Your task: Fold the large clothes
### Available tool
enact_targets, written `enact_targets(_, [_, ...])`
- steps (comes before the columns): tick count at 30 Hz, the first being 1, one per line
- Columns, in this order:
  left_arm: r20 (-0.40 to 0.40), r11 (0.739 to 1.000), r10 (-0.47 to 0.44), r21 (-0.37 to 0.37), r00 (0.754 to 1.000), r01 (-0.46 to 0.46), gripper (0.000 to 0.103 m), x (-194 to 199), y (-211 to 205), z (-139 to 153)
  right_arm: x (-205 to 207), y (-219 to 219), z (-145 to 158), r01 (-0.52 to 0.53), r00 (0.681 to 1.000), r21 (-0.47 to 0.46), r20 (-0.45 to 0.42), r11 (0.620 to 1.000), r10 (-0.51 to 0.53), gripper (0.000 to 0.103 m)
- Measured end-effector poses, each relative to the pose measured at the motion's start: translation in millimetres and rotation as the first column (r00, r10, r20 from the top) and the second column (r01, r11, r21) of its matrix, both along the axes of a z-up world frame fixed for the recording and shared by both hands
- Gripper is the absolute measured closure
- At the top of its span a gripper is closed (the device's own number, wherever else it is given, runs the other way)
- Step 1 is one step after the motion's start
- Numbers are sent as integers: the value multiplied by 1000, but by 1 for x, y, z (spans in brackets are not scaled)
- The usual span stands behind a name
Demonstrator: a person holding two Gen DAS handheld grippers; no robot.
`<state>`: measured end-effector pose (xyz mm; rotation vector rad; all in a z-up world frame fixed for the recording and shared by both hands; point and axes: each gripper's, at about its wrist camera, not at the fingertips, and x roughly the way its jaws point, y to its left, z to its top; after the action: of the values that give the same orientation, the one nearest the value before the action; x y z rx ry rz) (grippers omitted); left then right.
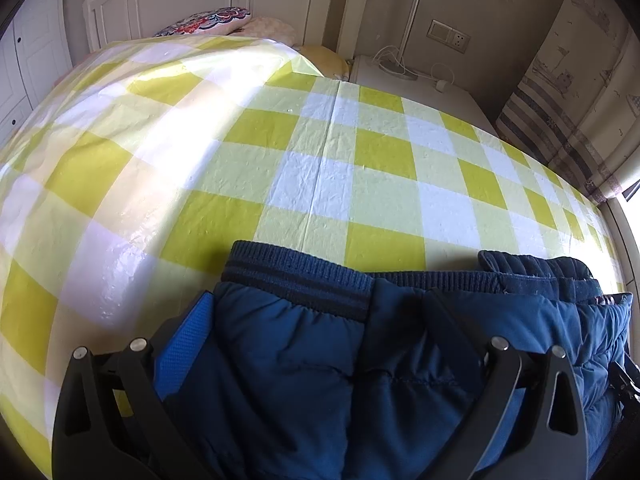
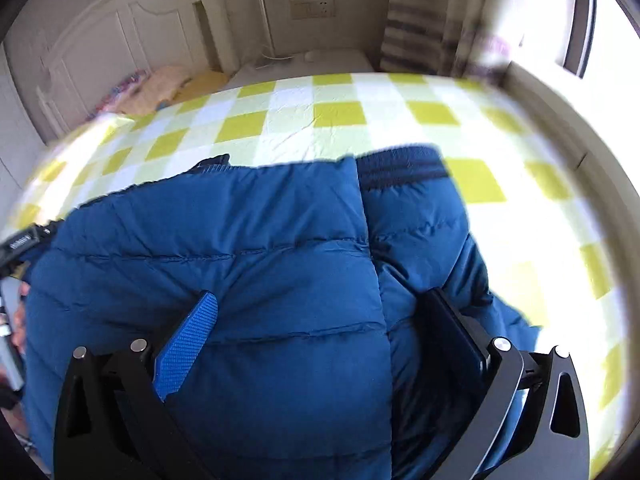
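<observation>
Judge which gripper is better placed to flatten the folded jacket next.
Probably right: the right gripper sits over the jacket where its panels overlap, fingers spread. The left gripper is at the ribbed hem edge.

No lettering can be read; small white print on a black device is too blurred.

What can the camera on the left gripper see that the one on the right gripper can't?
Only the left wrist view shows the flowered pillow by the headboard and the jacket's inner lining edge. Only the right wrist view shows the bright window and the other tool's black handle. Both show the blue puffer jacket on the yellow checked cover, and the wall socket.
</observation>
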<state>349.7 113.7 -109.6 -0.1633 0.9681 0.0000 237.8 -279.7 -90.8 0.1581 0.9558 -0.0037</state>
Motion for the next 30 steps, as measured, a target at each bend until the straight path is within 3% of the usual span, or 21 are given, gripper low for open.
enact_targets(4, [1,1000,1,-6,1000,-1,2,0,1,0,1,7,-1,-6,1000,-46,-1,999,6,4])
enact_targets(7, [7,1000,12,4,1000,-12,3,-3,-1,5,0,1,2,0,1000,1,15,1000,0,5])
enact_targets(10, [105,999,11,52,994,-16,3,-32,-12,29,-17,3,18,7,996,-3,83,1000,-7,5])
enact_targets(13, [210,991,-133,11,969,134,2,-80,-49,56,-37,31,35,-108,984,-36,140,994,112,5])
enact_targets(15, [263,974,-226,32,938,226,2,-106,-77,60,-45,54,40,-179,971,-98,144,979,192,5])
enact_targets(17, [202,940,-337,130,920,316,2,-117,-113,41,-49,82,30,-264,954,-163,99,951,282,5])
enact_targets(18, [144,925,-364,171,920,339,2,-116,-126,27,-47,96,14,-296,950,-218,36,930,310,5])
enact_targets(19, [107,915,-370,211,923,343,2,-113,-134,14,-47,100,9,-297,948,-234,42,926,315,5])
enact_targets(24, [130,937,-348,86,928,339,2,-109,-118,10,-43,87,6,-292,951,-149,59,945,303,4])
enact_targets(30, [231,971,-235,88,944,221,2,-132,-75,30,-59,62,20,-203,968,-173,110,964,224,5])
